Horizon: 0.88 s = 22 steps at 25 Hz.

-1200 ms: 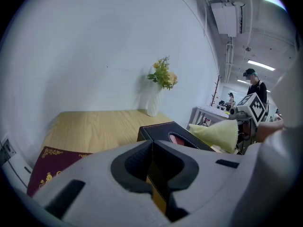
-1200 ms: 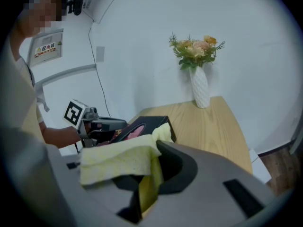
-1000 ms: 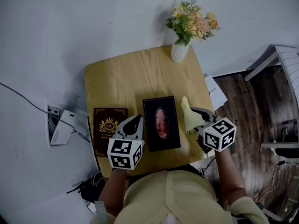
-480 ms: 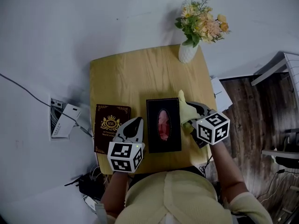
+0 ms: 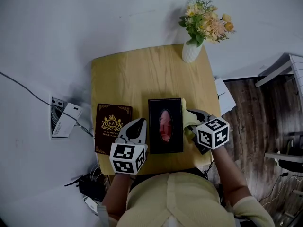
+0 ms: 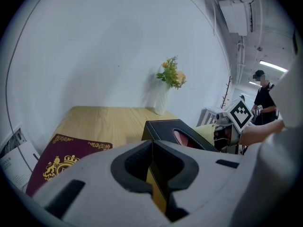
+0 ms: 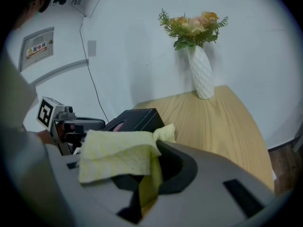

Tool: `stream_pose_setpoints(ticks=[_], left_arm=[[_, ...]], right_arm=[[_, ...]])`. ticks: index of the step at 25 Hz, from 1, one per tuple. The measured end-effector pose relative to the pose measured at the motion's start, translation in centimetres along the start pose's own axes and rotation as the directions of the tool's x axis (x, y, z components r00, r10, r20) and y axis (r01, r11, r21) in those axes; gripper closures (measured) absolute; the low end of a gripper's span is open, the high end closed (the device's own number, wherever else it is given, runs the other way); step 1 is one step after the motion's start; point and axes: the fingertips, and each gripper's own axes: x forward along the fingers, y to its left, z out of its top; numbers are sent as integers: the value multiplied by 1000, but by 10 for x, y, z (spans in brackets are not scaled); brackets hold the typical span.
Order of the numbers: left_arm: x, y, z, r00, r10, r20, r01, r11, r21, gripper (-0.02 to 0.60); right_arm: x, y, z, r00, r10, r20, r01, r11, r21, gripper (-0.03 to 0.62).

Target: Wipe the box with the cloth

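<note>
Lying flat, the box [image 5: 165,125] runs lengthwise away from the person [image 5: 175,200].

A light wooden worktop [image 5: 142,74] stands against a plain white wall [image 5: 94,13], with a white vase of flowers [image 5: 191,52] at its far right corner and a maroon book [image 5: 111,126] by its left edge. Dark wood-plank floor [image 5: 255,112] shows to the right. A strip light [image 6: 272,66] glows on the ceiling.

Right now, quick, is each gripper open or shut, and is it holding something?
Left gripper: shut, nothing between its jaws.
Right gripper: shut on the yellow cloth.
</note>
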Motion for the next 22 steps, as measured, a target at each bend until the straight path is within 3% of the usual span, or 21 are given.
stream_pose_setpoints(ticks=[22], left_arm=[[-1, -17, -1, 996, -84, 6, 84, 996, 36, 558]], right_arm=[[-34, 37, -58, 996, 3, -90, 1, 999, 50, 554]])
